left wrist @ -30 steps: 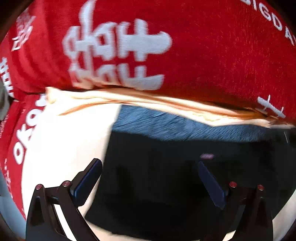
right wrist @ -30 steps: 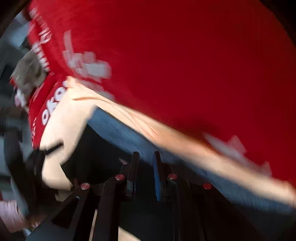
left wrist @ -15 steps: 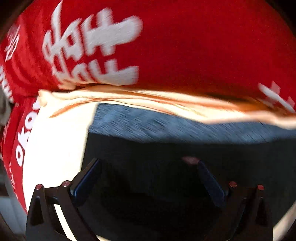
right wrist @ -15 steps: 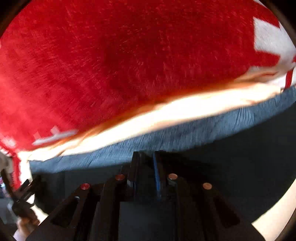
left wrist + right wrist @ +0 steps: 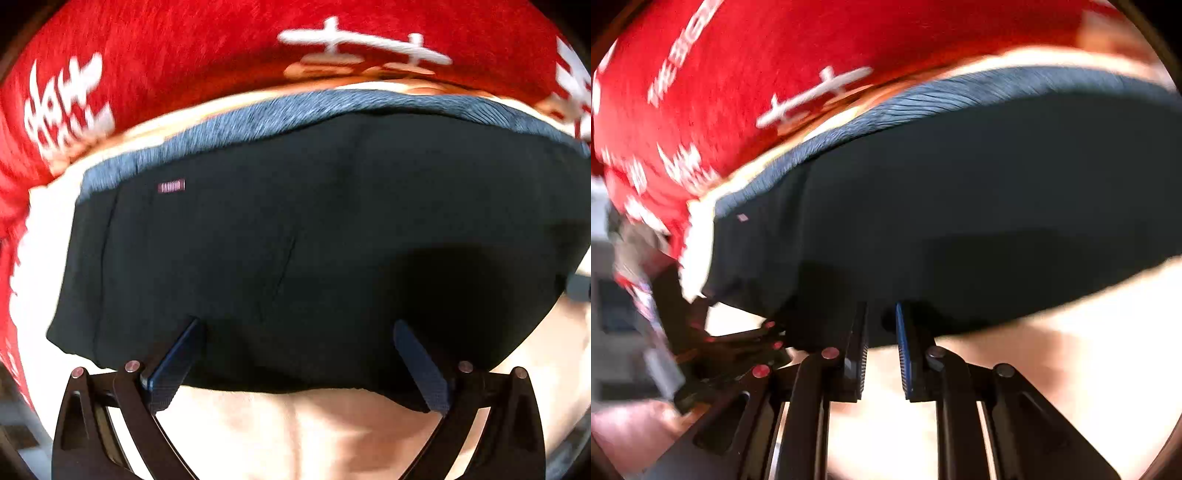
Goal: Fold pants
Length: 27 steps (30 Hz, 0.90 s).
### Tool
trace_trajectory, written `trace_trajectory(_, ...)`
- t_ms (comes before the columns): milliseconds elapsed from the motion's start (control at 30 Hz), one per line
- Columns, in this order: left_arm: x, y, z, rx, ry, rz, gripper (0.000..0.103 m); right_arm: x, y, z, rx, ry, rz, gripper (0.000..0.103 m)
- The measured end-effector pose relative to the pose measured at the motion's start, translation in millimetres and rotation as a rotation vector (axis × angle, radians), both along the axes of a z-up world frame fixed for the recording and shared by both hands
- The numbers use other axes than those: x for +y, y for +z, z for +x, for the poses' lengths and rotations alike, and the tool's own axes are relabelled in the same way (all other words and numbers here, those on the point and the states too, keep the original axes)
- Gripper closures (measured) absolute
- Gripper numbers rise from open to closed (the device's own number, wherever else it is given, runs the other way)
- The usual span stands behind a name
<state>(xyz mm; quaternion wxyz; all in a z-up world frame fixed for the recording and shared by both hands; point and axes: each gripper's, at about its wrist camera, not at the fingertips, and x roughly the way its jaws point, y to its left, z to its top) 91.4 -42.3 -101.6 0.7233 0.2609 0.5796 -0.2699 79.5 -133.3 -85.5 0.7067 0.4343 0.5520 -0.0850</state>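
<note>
Left gripper [image 5: 295, 354] is spread wide over the near edge of the folded dark navy pants [image 5: 314, 236] on the pale tabletop [image 5: 295, 432], right gripper [image 5: 881, 343] only narrowly parted at that hem with nothing visibly pinched, red printed cloth [image 5: 184, 55] behind.

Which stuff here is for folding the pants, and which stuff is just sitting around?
For the job:
dark folded pants with grey ribbed waistband
left gripper
right gripper
pale surface beneath the pants

Just lying about:
red fuzzy blanket with white lettering
</note>
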Motion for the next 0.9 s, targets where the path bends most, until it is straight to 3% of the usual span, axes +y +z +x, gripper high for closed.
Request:
trace_trajectory(167,4.0,0.6,5.5,0.003,0.002,0.005,0.0,4.2,-18.6,-22.9,-0.044,-0.094,0.198,0.087)
trace_trajectory(433,6.2,-3.0,-1.9,0.021,0.008,0.005,0.0,14.5,-41.3,-30.8,-0.087,-0.248,0.335,0.086)
trace_trajectory(500,6.0,-4.3,1.7,0.028,0.009,0.002,0.0,17.7,-47.0,-27.3,-0.081,-0.259,0.361,0.072)
trace_trajectory(633,8.2,-6.6,5.1,0.036,0.01,-0.001,0.0,22.1,-55.0,-16.1,-0.083,-0.296,0.38,0.066)
trace_trajectory(667,8.5,-5.2,4.5,0.039,0.01,0.004,0.0,22.5,-56.5,-11.2,-0.078,-0.299,0.381,0.071)
trace_trajectory(700,9.5,-7.4,9.6,0.038,0.009,0.006,0.0,23.6,-55.2,-6.6,-0.073,-0.297,0.371,0.095)
trace_trajectory(800,12.4,-9.1,8.6,0.005,-0.033,0.009,0.0,24.6,-36.5,-13.3,-0.116,-0.29,0.333,0.095)
trace_trajectory(900,13.1,-11.6,8.3,-0.001,-0.041,0.011,0.0,33.5,-41.8,-18.0,-0.079,-0.281,0.287,0.094)
